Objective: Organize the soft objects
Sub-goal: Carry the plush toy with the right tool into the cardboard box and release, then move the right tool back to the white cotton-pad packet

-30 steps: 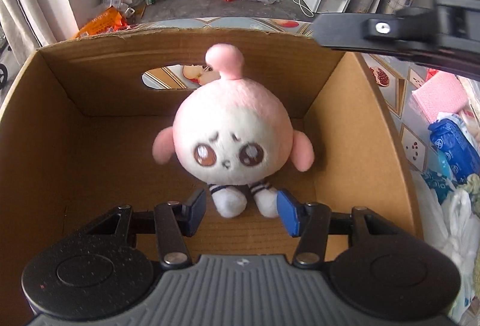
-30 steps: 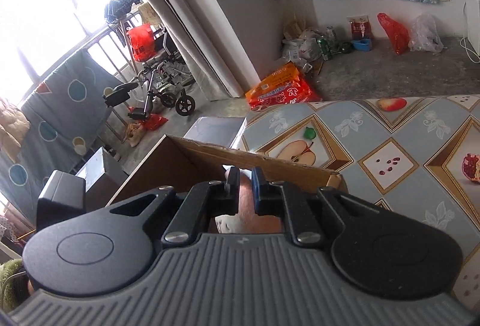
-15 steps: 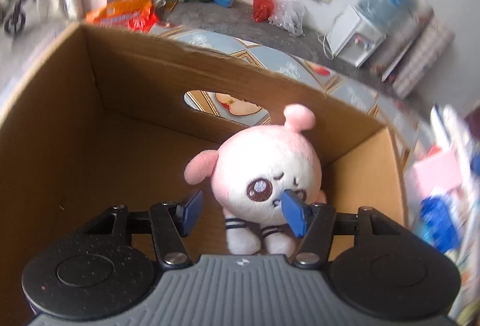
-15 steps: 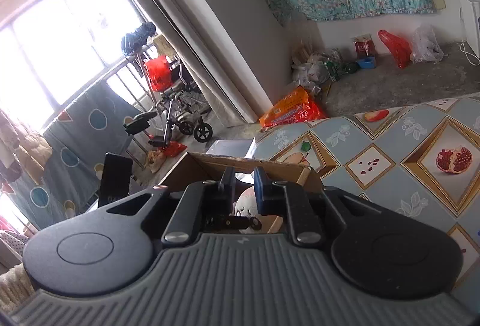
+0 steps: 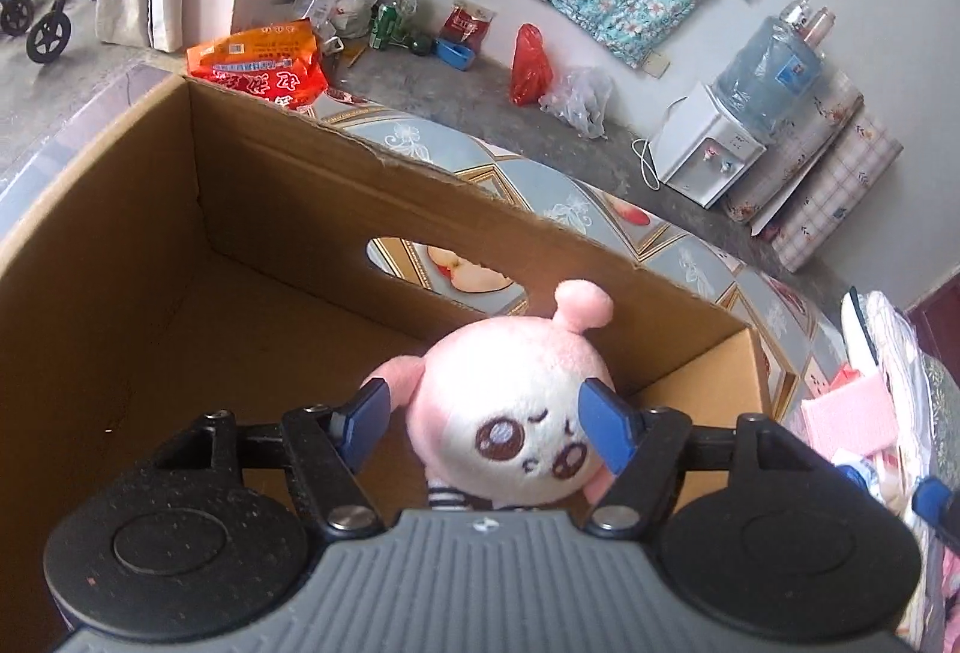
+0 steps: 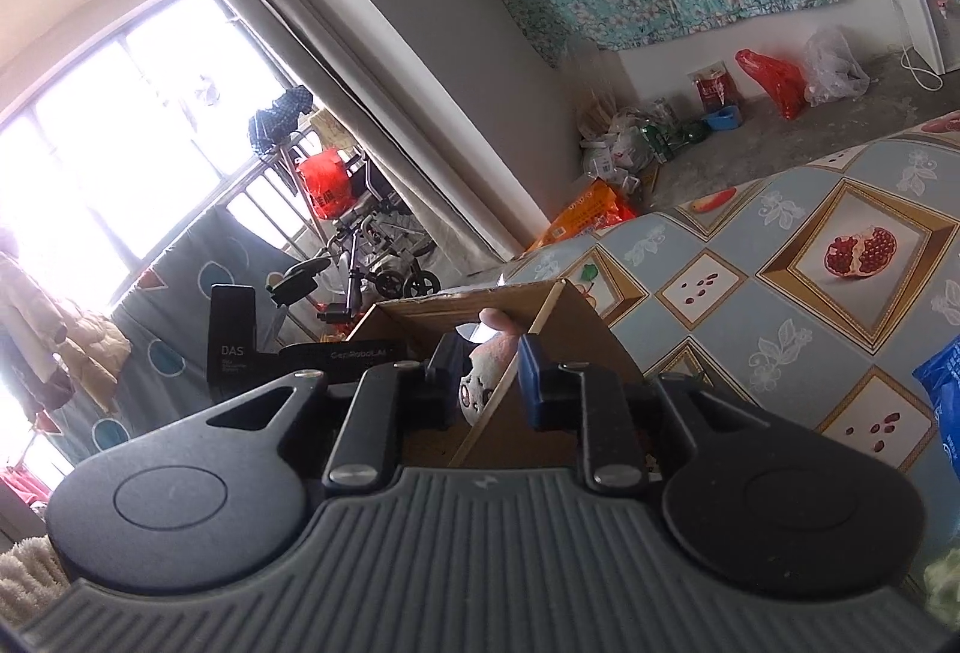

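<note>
A pink-and-white plush doll (image 5: 516, 413) sits upright in the right near corner of an open cardboard box (image 5: 252, 209). My left gripper (image 5: 486, 428) hangs over the box with the doll's head between its blue pads (image 5: 606, 431). The jaws are opening and the left pad stands clear of the doll. In the right wrist view the box (image 6: 576, 317) and the doll (image 6: 486, 383) lie beyond my right gripper (image 6: 489, 377). Its jaws are opening by a narrow gap with nothing between them.
The box stands on a table with a fruit-pattern cloth (image 6: 780, 305). A pink cloth (image 5: 840, 413) and other soft things lie to the right of the box. A blue packet (image 6: 942, 401) sits at the table's right. The floor beyond holds an orange bag (image 5: 258, 59) and a water dispenser (image 5: 714, 161).
My left gripper's jaws have spread wider around the doll and the wrist has rolled. My right gripper has drawn back from the box and its jaws have parted slightly.
</note>
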Demonstrator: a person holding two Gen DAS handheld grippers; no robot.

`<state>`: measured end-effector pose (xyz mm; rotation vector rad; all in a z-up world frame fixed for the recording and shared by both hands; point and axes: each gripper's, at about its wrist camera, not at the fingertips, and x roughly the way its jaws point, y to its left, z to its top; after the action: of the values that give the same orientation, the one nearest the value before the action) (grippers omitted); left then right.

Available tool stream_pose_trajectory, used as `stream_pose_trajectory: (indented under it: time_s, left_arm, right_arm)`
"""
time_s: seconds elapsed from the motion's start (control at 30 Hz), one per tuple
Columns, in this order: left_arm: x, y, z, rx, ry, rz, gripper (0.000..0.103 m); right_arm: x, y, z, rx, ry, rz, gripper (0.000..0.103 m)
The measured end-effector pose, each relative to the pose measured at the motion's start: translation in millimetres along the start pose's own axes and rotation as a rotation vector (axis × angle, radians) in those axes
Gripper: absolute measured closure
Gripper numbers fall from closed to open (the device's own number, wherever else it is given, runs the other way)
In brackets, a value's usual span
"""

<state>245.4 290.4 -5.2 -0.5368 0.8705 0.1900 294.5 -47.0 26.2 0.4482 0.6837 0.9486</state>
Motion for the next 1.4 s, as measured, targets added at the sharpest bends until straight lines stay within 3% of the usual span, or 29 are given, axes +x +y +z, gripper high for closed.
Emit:
stream_pose_trajectory:
  time_s: [0.1, 0.47, 0.7, 0.87, 0.97, 1.1, 1.4]
  left_arm:
    - [13.6, 0.0, 0.6, -0.023, 0.006, -0.01, 0.024]
    - [29.5, 0.9, -1.4, -0.07, 0.049, -0.084, 0.023]
    - [32.9, -5.2, -5.6, -0.04, 0.065, -0.102, 0.022]
    - [28.3, -2.6, -4.1, -0.088, 0.071, -0.11, 0.019]
    - [15.7, -4.9, -6.3, -0.078, 0.046, -0.102, 0.018]
    - [-11.5, -10.9, -12.9, -0.051, 0.015, -0.112, 0.018]
    - [-112.2, -39.2, -51.3, 0.089, -0.148, -0.132, 0.013]
  right_arm:
    - [-2.3, 0.6, -2.2, -0.011, -0.003, -0.001, 0.082]
    - [-3.2, -18.2, -6.6, 0.049, 0.019, -0.02, 0.079]
    - [-9.6, -13.8, -5.5, 0.044, 0.014, -0.033, 0.078]
    - [-30.7, -9.3, -6.6, 0.037, -0.01, -0.06, 0.07]
    - [-51.0, -3.9, -9.3, 0.026, -0.036, -0.082, 0.061]
    - [-87.2, 6.8, -16.3, 0.013, -0.081, -0.111, 0.058]
    - [-198.6, 33.8, -57.2, 0.015, -0.244, -0.176, 0.047]
